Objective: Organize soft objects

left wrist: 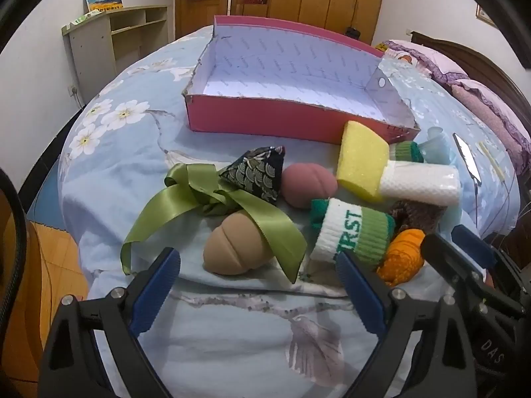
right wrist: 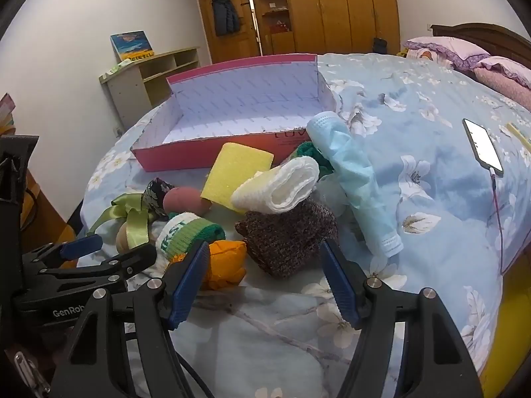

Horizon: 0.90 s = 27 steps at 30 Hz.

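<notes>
A pile of soft things lies on the flowered bedspread in front of a pink cardboard box (left wrist: 252, 117) (right wrist: 186, 156) with nothing in it. Nearest my left gripper (left wrist: 257, 263), which stands open just short of them, are a tan foam piece (left wrist: 235, 247), a green ribbon (left wrist: 212, 199) and a white-and-green sock (left wrist: 351, 232). Behind these lie a dark patterned pouch (left wrist: 255, 172), a pink foam piece (left wrist: 307, 185), a yellow sponge (left wrist: 361, 162) and a white cloth roll (left wrist: 419, 182). My right gripper (right wrist: 265, 258) is open before a brown knit piece (right wrist: 288, 235), with an orange beanbag (right wrist: 225, 262) beside its left finger.
A light blue face mask (right wrist: 358, 185) lies right of the pile. A lit phone (right wrist: 483, 144) on a cable rests further right on the bed. Purple pillows (right wrist: 464, 56) are at the headboard. A low shelf unit (left wrist: 116, 39) and wooden wardrobes (right wrist: 332, 10) stand beyond the bed.
</notes>
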Available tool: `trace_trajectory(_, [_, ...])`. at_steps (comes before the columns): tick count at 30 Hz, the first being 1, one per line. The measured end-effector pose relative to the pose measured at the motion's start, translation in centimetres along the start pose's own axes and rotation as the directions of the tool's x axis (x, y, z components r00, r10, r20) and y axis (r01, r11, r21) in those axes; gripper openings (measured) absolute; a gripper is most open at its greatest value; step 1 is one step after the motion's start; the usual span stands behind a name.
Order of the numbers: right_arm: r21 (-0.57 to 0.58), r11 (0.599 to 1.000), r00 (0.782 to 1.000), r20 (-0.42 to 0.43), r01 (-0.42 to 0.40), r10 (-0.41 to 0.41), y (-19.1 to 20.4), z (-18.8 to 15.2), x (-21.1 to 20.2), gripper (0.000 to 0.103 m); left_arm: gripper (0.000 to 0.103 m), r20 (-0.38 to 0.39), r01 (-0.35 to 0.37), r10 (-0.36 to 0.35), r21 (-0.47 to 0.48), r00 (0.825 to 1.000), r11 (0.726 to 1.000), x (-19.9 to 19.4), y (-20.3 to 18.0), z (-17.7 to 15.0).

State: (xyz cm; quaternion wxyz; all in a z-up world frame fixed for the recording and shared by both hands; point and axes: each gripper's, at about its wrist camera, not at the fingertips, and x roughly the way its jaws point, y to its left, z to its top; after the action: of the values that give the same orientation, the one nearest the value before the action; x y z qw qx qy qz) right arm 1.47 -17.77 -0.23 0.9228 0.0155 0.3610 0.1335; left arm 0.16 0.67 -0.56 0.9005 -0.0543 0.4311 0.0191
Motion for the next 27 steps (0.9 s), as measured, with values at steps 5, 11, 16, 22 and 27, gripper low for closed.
trace_trajectory(5, [0.011,1.0,1.0,-0.006,-0.002,0.002,-0.06,0.22,-0.18,0.07,0.097,0.001,-0.004,0.004,-0.002,1.0,1.0,0.29,-0.13,-0.09])
trace_trajectory(11, [0.014,1.0,1.0,-0.008,-0.002,0.002,-0.1,0.11,-0.07,0.07,0.097,-0.002,-0.002,0.002,-0.004,1.0,1.0,0.3,-0.06,0.02])
trace_trajectory(16, [0.014,1.0,1.0,-0.01,-0.003,0.003,-0.12,0.07,-0.02,0.07,0.097,-0.005,-0.001,0.001,-0.005,1.0,1.0,0.3,-0.03,0.07])
trace_trajectory(22, [0.015,1.0,1.0,-0.011,-0.003,0.003,-0.16,0.11,0.02,0.07,0.097,-0.005,-0.001,0.001,-0.005,1.0,1.0,0.31,-0.01,0.06])
trace_trajectory(27, [0.015,1.0,1.0,-0.012,-0.002,0.003,-0.18,0.07,0.08,0.07,0.097,-0.006,-0.001,0.001,-0.005,1.0,1.0,0.32,0.01,0.07])
